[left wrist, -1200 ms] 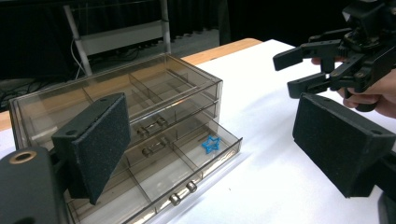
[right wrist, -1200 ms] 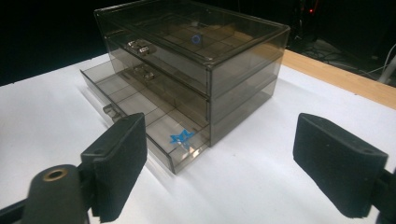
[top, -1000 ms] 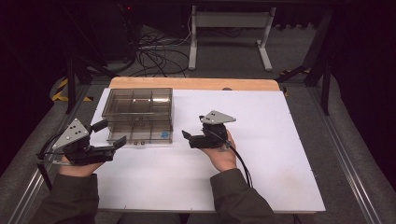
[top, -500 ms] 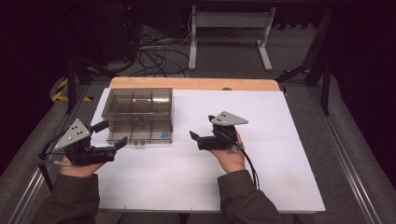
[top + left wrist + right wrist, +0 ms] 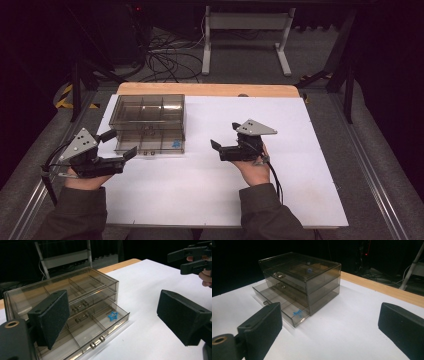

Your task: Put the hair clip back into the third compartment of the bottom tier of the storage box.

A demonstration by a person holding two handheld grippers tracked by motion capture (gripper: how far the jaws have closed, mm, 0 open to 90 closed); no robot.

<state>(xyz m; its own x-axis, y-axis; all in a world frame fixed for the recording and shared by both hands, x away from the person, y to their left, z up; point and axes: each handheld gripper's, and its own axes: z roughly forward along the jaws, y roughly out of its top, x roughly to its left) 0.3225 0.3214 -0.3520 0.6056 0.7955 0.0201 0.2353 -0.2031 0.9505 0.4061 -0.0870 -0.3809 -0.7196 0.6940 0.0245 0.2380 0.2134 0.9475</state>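
A smoky clear drawer box (image 5: 148, 111) stands at the back left of the white sheet (image 5: 280, 180). Its bottom drawer (image 5: 150, 146) is pulled out, and a small blue star (image 5: 176, 144) lies in the drawer's front right compartment. That star also shows in the left gripper view (image 5: 113, 315) and the right gripper view (image 5: 297, 312). My left gripper (image 5: 121, 144) stands open just left of the drawer's front, holding nothing. To the right of the box my right gripper (image 5: 225, 136) points at it. Its jaws have just been opening and hold nothing.
The wooden table edge (image 5: 210, 89) runs along the back of the sheet. Behind the table are floor cables (image 5: 165, 57) and a white metal stand (image 5: 245, 35). Metal rails (image 5: 370, 170) flank the sheet. The sheet's middle and right side lie bare.
My right gripper has drawn back to the right, away from the box, and its jaws stand wider. The left gripper has kept its place.
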